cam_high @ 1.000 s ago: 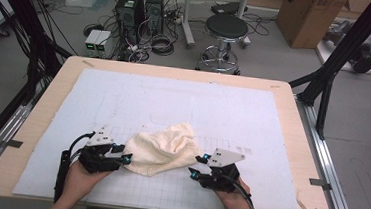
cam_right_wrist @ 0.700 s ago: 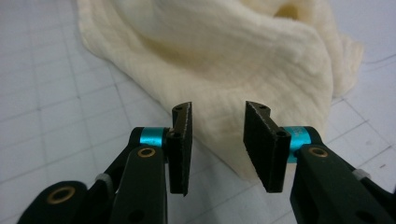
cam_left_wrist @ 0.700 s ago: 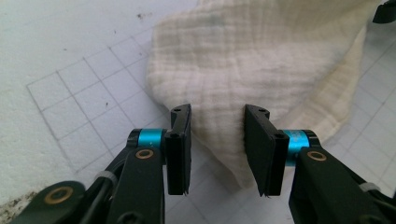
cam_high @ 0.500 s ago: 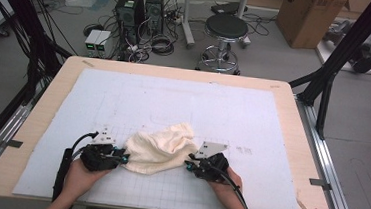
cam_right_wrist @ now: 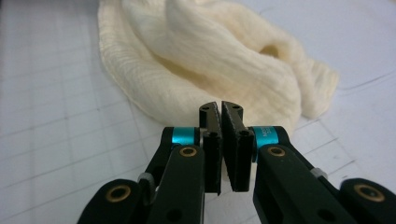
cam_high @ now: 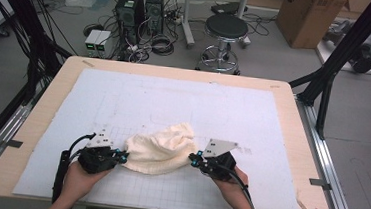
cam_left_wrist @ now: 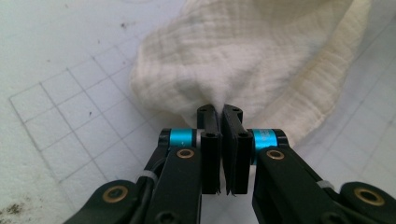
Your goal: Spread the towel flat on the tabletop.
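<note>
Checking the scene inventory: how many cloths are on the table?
1. A single cream cloth lies bunched on the white gridded mat near the table's front edge, between the left gripper and the right gripper. Its folds could hide something small.

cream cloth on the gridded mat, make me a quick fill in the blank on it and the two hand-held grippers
1. The cream cloth lies crumpled between the left hand-held gripper and the ____ hand-held gripper.
2. In the left gripper view, the left hand-held gripper's jaws are ____ on a fold of the cloth's edge.
3. The cloth rests on a white mat printed with a ____ of lines.
4. Beyond the table's far edge stands a round black ____.

Missing words: right; shut; grid; stool
</note>
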Demonstrator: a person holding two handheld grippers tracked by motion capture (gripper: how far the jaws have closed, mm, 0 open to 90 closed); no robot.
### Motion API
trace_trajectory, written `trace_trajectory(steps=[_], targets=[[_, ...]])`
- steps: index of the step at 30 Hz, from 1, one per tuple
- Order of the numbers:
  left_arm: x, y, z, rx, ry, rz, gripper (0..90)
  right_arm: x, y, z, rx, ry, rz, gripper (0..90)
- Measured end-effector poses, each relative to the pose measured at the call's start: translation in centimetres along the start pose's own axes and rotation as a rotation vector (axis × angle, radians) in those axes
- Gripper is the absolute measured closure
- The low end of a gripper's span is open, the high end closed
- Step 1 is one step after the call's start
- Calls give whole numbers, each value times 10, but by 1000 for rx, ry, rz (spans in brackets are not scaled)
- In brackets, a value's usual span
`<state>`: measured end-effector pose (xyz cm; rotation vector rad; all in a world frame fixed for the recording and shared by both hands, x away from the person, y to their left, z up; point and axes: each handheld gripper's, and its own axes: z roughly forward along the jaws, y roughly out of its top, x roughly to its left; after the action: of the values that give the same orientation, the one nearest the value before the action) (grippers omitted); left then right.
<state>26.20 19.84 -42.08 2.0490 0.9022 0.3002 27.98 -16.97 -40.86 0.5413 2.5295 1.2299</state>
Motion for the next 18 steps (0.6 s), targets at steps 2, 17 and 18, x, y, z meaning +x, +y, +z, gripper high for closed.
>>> trace_trajectory(steps=[2, 17, 18], targets=[[-4, 2, -2, -18, -12, -2, 862, 2, 3, -9, -7, -5, -3, 868], [-24, 11, 21, 11, -26, 45, 860, -11, -4, -14, 103, 67, 80, 856], [-21, 11, 24, 13, -19, 38, 860, -14, -6, -7, 117, 61, 102, 857]])
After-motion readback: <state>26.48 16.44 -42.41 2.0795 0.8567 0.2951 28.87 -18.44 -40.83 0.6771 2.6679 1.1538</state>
